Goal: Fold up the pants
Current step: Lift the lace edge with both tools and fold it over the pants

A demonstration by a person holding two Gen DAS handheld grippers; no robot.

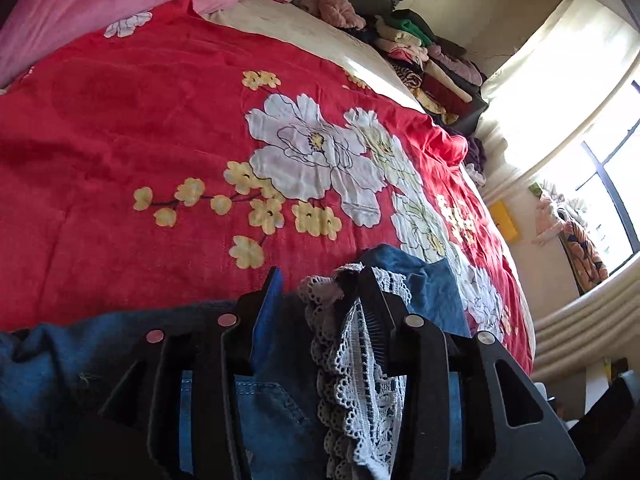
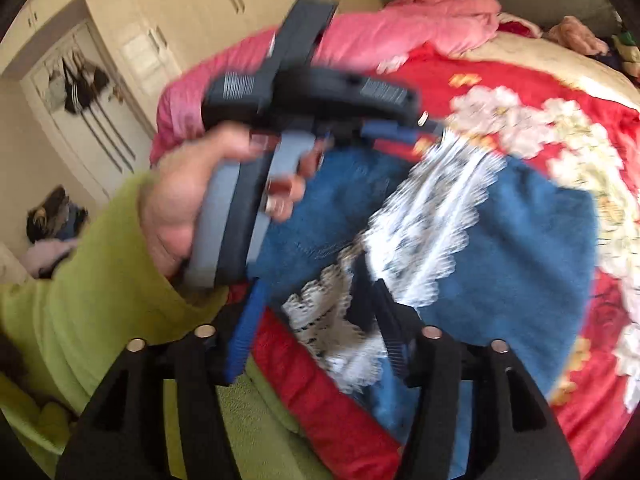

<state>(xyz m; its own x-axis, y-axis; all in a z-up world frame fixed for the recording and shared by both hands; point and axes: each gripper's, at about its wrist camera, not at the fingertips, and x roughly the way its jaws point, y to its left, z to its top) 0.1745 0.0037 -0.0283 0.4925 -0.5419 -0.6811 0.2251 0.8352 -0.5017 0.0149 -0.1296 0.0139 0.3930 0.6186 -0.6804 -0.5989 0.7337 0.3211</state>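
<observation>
The pants (image 1: 276,412), blue denim with a band of white lace trim (image 1: 352,364), lie bunched on a bed covered by a red floral quilt (image 1: 160,128). In the left wrist view the left gripper (image 1: 316,284) points down over the denim, its fingers (image 1: 270,320) spread apart; the lace drapes between them and against the right-hand finger, and no pinch shows. In the right wrist view, which is blurred, the right gripper (image 2: 316,300) has its fingers (image 2: 244,332) spread wide over the lace and denim, with the lace lying in the gap and against the right-hand finger, not squeezed. The person's left hand (image 2: 188,200), in a lime-green sleeve (image 2: 80,272), grips the handle of the left gripper above the pants. A pink blanket (image 1: 100,0) lies at the head of the bed and a pile of clothes (image 1: 420,56) along its far side.
</observation>
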